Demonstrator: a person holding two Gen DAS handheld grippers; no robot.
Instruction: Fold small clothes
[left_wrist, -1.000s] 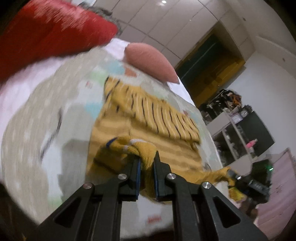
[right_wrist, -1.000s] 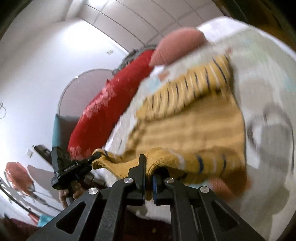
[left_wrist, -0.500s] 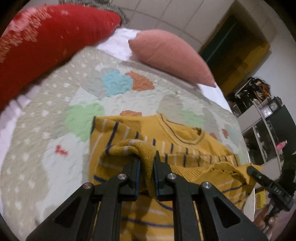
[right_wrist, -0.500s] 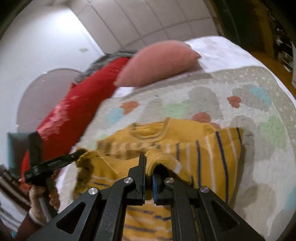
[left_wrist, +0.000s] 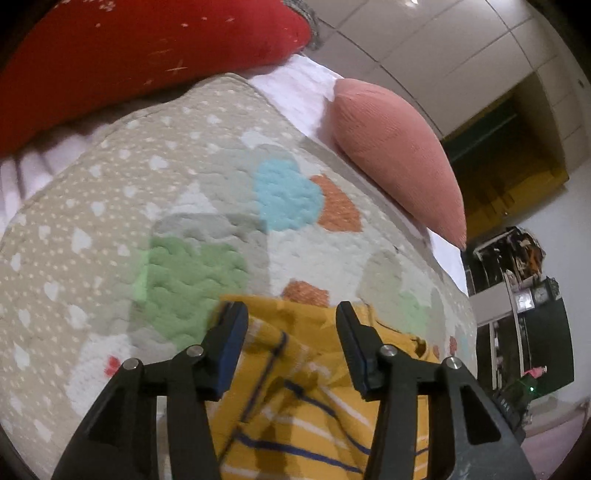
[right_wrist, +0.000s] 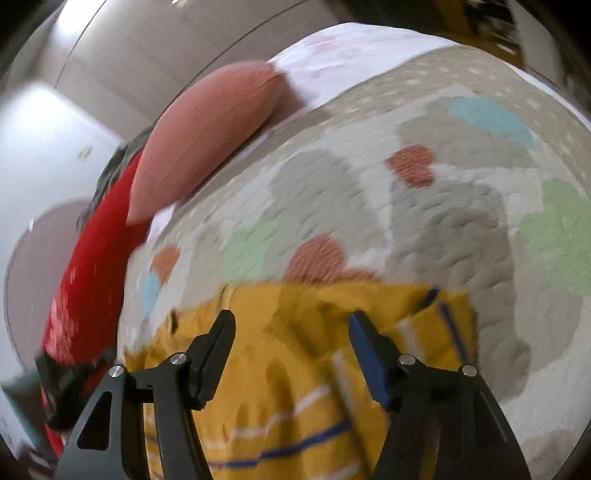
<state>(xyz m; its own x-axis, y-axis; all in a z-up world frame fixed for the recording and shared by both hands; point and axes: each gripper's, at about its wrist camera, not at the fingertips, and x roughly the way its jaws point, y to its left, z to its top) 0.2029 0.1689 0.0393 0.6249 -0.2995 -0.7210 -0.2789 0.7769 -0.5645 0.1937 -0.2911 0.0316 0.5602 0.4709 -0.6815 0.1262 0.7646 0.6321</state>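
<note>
A small mustard-yellow striped sweater (left_wrist: 295, 417) lies folded on a quilted bedspread (left_wrist: 110, 240) with pastel heart patches. My left gripper (left_wrist: 290, 314) is open just above the sweater's folded top edge, holding nothing. In the right wrist view the same sweater (right_wrist: 295, 369) lies flat under my right gripper (right_wrist: 291, 323), which is also open and empty. The blue and white stripes run across the folded cloth. The left gripper shows dimly at the left edge of the right wrist view (right_wrist: 70, 373).
A pink pillow (left_wrist: 399, 147) and a large red cushion (left_wrist: 129, 48) lie at the head of the bed. The pillow also shows in the right wrist view (right_wrist: 207, 129). Shelves (left_wrist: 517, 295) with clutter stand beyond the bed's right side.
Both grippers carried the sweater's lower part up over its top, then opened and let go. The sweater now lies folded on the quilt.
</note>
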